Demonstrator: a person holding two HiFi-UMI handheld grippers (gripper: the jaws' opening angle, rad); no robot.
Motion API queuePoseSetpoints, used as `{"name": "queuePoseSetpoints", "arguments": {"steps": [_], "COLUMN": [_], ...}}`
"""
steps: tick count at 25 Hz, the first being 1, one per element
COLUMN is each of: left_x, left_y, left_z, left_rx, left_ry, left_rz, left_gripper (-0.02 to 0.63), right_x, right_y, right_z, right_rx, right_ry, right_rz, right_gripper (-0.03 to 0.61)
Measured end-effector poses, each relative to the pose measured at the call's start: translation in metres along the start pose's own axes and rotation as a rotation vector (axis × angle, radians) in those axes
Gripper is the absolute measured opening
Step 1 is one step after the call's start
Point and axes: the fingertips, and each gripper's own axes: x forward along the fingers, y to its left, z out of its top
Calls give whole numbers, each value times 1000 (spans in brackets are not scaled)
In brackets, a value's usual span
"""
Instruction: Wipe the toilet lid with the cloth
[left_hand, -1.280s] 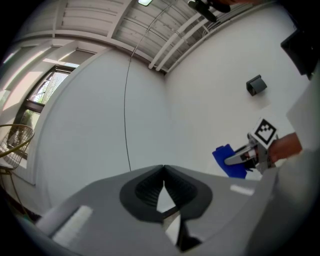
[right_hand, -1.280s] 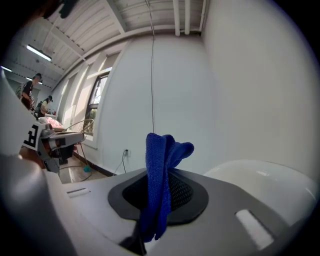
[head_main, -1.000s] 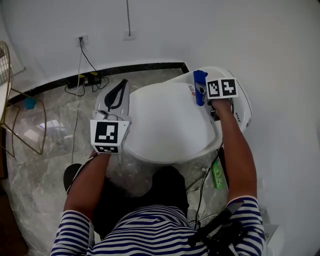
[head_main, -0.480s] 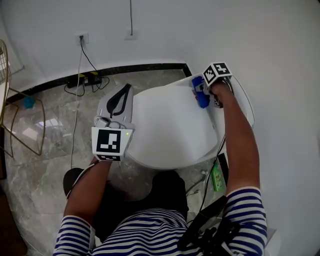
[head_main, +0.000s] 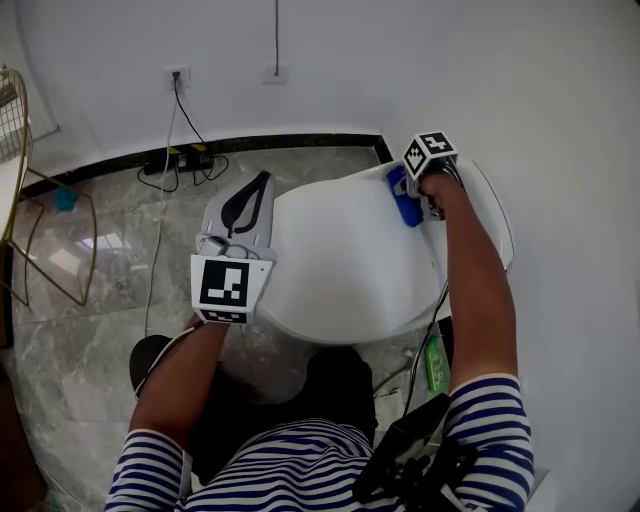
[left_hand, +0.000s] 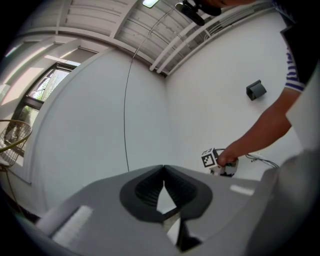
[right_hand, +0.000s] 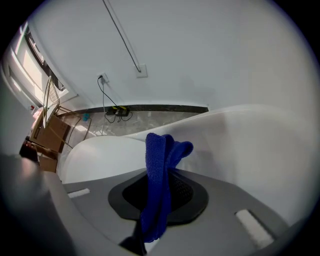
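The white toilet lid (head_main: 340, 260) lies closed below me. At its back right edge my right gripper (head_main: 402, 192) is shut on a blue cloth (head_main: 406, 207), which rests against the lid there. In the right gripper view the cloth (right_hand: 157, 160) sticks up folded from between the jaws of the right gripper (right_hand: 165, 172), with the lid (right_hand: 100, 155) beyond. Over the lid's left rim my left gripper (head_main: 263, 179) is shut on nothing. In its own view the left gripper (left_hand: 163, 169) points up at the white wall, jaw tips touching.
A power strip (head_main: 186, 160) with cables lies by the back wall under a socket (head_main: 180, 75). At the far left stands a gold wire frame (head_main: 40, 230). A green bottle (head_main: 435, 360) sits on the floor right of the toilet. The right wall is close.
My right gripper has turned and tilted, and the blue cloth has shifted slightly nearer along the lid's back right edge. The left gripper has hardly moved.
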Motion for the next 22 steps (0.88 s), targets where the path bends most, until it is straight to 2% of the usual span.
{"name": "queuePoseSetpoints", "arguments": {"steps": [7, 22], "left_x": [-13, -62], "left_y": [6, 44], "left_z": [4, 25], "left_rx": [11, 23], "left_ry": [-9, -36], "left_rz": [14, 91], "left_gripper": [5, 5], "right_x": [3, 20], "right_y": [49, 209], "right_z": [4, 24], "right_rx": [-69, -310], "right_ry": [18, 54], "right_rz": [51, 123], "right_gripper": [60, 60]}}
